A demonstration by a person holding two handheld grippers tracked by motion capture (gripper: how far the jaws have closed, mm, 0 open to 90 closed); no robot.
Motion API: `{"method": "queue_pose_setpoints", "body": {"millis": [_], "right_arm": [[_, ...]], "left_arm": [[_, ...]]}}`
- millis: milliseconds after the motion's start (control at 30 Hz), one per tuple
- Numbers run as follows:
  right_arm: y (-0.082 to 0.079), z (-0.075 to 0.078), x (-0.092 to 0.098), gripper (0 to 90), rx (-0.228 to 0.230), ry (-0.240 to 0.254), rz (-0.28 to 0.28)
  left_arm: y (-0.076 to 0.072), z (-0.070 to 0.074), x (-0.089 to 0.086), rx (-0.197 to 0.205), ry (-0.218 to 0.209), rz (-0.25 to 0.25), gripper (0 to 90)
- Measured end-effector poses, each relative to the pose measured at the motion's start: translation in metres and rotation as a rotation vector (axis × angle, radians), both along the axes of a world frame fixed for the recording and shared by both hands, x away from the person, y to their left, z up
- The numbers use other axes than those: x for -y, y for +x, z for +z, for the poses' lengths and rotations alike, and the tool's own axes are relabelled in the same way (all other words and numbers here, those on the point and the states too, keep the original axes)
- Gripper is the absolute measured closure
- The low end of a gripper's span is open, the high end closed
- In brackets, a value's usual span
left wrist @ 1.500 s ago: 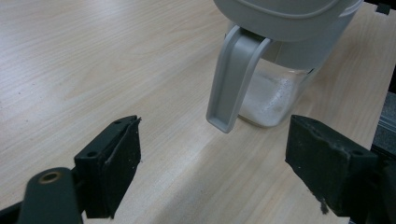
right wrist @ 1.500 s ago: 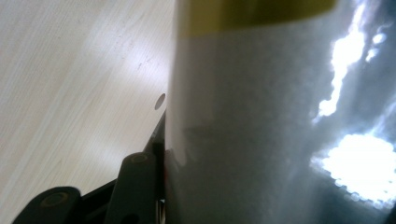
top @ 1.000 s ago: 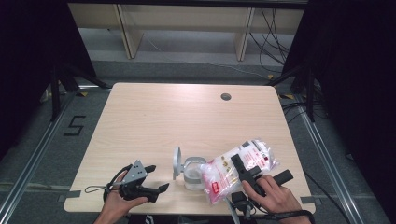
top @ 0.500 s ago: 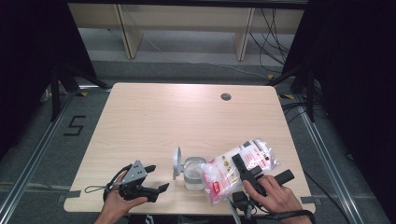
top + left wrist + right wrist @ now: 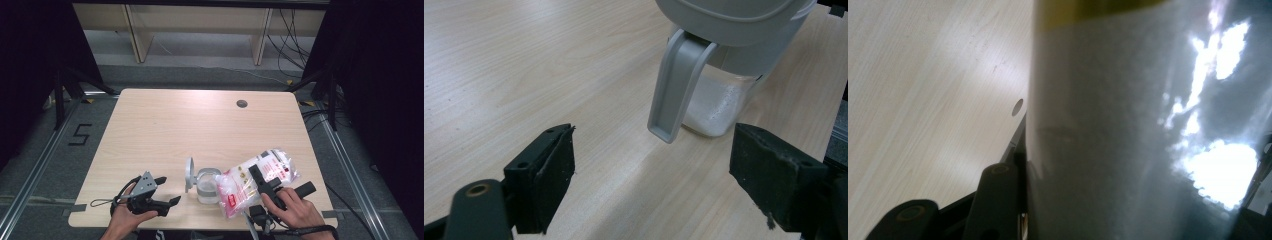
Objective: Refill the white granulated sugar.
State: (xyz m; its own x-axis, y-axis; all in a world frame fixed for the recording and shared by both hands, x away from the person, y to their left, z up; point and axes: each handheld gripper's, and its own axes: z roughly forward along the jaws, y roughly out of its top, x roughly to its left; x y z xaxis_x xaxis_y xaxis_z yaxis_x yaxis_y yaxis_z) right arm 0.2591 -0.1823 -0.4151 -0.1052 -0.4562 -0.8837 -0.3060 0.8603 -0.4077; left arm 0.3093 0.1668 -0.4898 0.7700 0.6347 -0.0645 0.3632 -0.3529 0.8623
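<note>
Bag (image 5: 255,182) within right gripper (image 5: 257,181)

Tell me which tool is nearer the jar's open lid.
Left. The left tool sits just left of the lid, empty and apart from it. The right tool holds the bag beyond the jar.

Left gripper (image 5: 651,172): jaws wide apart, nothing between the pads, low over the table
Container (image 5: 729,82): clear, with a grey collar, standing just ahead of the jaws and to the right
White powder (image 5: 714,107): shallow layer at the container's bottom
Grey lid (image 5: 734,17): at the frame's top
Latch (image 5: 674,87): hangs down from the lid
Table (image 5: 524,65): pale wood grain
</note>
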Motion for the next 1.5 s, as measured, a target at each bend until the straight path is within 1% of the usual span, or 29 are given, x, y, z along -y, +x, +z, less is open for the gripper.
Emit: {"method": "queue_pose_setpoints", "body": {"millis": [33, 233, 300, 333, 400, 433, 567, 600, 633, 667, 700, 767, 800, 833, 900, 933, 967, 1000, 1033, 1100, 1167, 1200, 1233, 1267, 1300, 1367, 1433, 1467, 1500], "right_arm": [[-0.0001, 0.0003, 0.0, 59.6, -0.001, 0.0, 0.0], [0.0, 0.001, 0.0001, 59.7, -0.002, -0.004, 0.001], [0.0008, 0.0017, -0.0005, 59.7, -0.002, -0.017, 0.012], [0.0001, 0.0007, 0.0004, 59.7, -0.001, -0.002, 0.0], [0.0008, 0.0014, -0.0001, 59.7, -0.002, -0.015, 0.012], [0.0007, 0.0014, 0.0002, 59.7, -0.003, -0.013, 0.01], [0.0007, 0.0019, 0.0004, 59.8, -0.001, -0.015, 0.009], [0.0007, 0.002, 0.0004, 59.8, 0.0, -0.015, 0.009], [-0.0001, 0.0013, 0.0012, 59.8, 0.001, -0.001, -0.003], [-0.0002, 0.0014, 0.0011, 59.8, 0.001, -0.003, -0.003], [-0.0002, 0.0013, 0.001, 59.8, 0.001, -0.003, -0.002], [-0.0006, 0.0009, 0.001, 59.9, 0.0, -0.002, -0.003], [0.0002, 0.0014, 0.0001, 59.9, 0.0, -0.015, 0.011], [-0.0002, 0.0003, 0.0006, 59.9, 0.001, -0.002, 0.003], [-0.0001, -0.0005, 0.0006, 59.9, -0.004, -0.003, -0.001], [0.0011, 0.0022, -0.0003, 59.9, 0.01, -0.045, 0.022], [0.0007, 0.0018, -0.0006, 59.9, 0.009, -0.045, 0.017], [-0.001, -0.0001, -0.0006, 59.9, 0.006, -0.022, -0.001], [0.0004, 0.0028, -0.0017, 60.0, 0.018, -0.07, 0.024], [0.0001, 0.0013, -0.0023, 60.0, 0.012, -0.054, 0.02], [-0.0003, 0.0025, -0.0041, 60.0, 0.018, -0.081, 0.026], [-0.0012, -0.0001, -0.004, 60.1, 0.011, -0.051, 0.012], [0.0002, 0.0009, -0.0046, 60.1, 0.016, -0.078, 0.029], [0.0003, 0.0006, -0.0047, 60.1, 0.017, -0.082, 0.03], [0.0005, 0.0003, -0.0049, 60.1, 0.014, -0.086, 0.028], [-0.0001, -0.0019, -0.005, 60.1, 0.007, -0.059, 0.01], [0.0001, -0.0012, -0.005, 60.2, 0.01, -0.063, 0.016], [0.0012, 0.0009, -0.0055, 60.2, 0.018, -0.093, 0.033], [0.0007, 0.0003, -0.0054, 60.2, 0.015, -0.084, 0.025]], "left_arm": [[-0.0002, 0.0003, -0.0001, 0.0, 0.006, 0.002, 17.8], [-0.0001, 0.0003, -0.0001, 0.0, -0.001, -0.002, 17.8], [0.0002, 0.0, -0.0002, -0.001, -0.003, -0.003, 17.8], [0.0, -0.0002, 0.0001, -0.004, -0.006, 0.001, 17.8], [-0.0004, 0.0003, 0.0003, -0.001, 0.002, 0.003, 17.8], [-0.0002, 0.0, 0.0004, -0.001, -0.006, -0.001, 17.8], [-0.0003, 0.0003, -0.0001, -0.001, -0.002, -0.001, 17.8], [-0.0007, 0.0, 0.0009, -0.002, -0.017, 0.006, 17.8], [-0.0006, 0.0001, 0.0007, -0.001, -0.015, 0.004, 17.8], [-0.0005, 0.0003, 0.0002, -0.001, -0.008, 0.001, 17.8], [-0.0006, 0.0, 0.0007, -0.001, -0.015, 0.004, 17.8], [-0.0002, 0.0002, -0.0002, 0.0, 0.0, -0.003, 17.8], [-0.0001, -0.0001, 0.0001, 0.001, -0.004, -0.002, 17.8], [-0.0003, 0.0, 0.0003, -0.001, -0.005, 0.0, 17.8], [-0.0002, -0.0003, 0.0005, 0.0, -0.007, -0.001, 17.8], [-0.0002, -0.0003, 0.0005, 0.0, -0.007, -0.001, 17.8], [-0.0002, -0.0003, 0.0005, 0.0, -0.007, -0.001, 17.8], [-0.0002, -0.0003, 0.0005, 0.0, -0.006, -0.001, 17.8], [-0.0002, -0.0003, 0.0005, 0.001, -0.006, -0.001, 17.8], [-0.0002, -0.0003, 0.0004, 0.0, -0.006, -0.001, 17.8], [-0.0001, -0.0004, 0.0005, 0.001, -0.006, -0.001, 17.8], [-0.0006, 0.0, 0.0005, 0.0, 0.001, 0.004, 17.8], [-0.0002, -0.0004, 0.0006, 0.0, -0.006, -0.002, 17.8], [-0.0017, -0.0007, 0.0016, -0.019, -0.017, 0.015, 17.8], [-0.0018, -0.0008, 0.0018, -0.019, -0.017, 0.018, 17.8], [-0.0017, -0.0008, 0.0019, -0.021, -0.015, 0.018, 17.8], [-0.0016, -0.0009, 0.0019, -0.021, -0.017, 0.017, 17.8], [-0.0017, -0.0008, 0.0019, -0.021, -0.015, 0.018, 17.8], [-0.0017, -0.0008, 0.0019, -0.021, -0.015, 0.018, 17.8]]}}
